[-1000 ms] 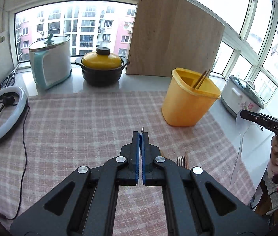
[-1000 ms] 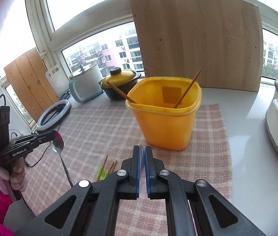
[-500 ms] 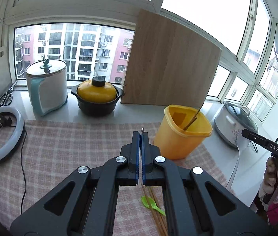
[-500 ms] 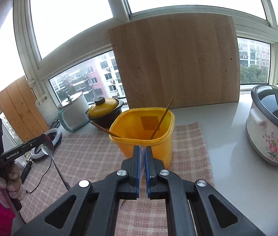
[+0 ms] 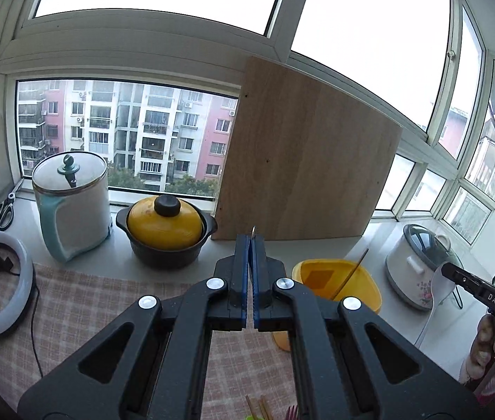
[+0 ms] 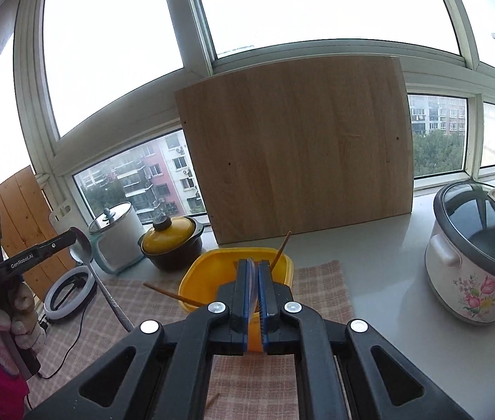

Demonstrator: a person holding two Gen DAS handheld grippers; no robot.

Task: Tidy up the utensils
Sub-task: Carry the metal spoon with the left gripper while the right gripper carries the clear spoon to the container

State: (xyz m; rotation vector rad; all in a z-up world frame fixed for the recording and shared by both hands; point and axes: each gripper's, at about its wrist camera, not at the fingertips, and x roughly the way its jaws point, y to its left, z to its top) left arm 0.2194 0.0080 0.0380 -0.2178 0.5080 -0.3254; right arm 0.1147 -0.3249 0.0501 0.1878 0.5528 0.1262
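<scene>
Yellow plastic bin (image 6: 212,273) stands on checked cloth (image 6: 321,287), two wooden chopsticks (image 6: 280,246) inside; large wooden board (image 6: 296,147) behind, flowered cooker (image 6: 475,262) right.

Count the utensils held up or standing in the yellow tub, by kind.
Spoons: 2 (metal spoon, white spoon)
Chopsticks in the yellow tub: 2
Total: 4

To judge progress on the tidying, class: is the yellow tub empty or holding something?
Holding something. The yellow tub stands upright on the checked cloth, with two chopsticks leaning out over its rim.
</scene>
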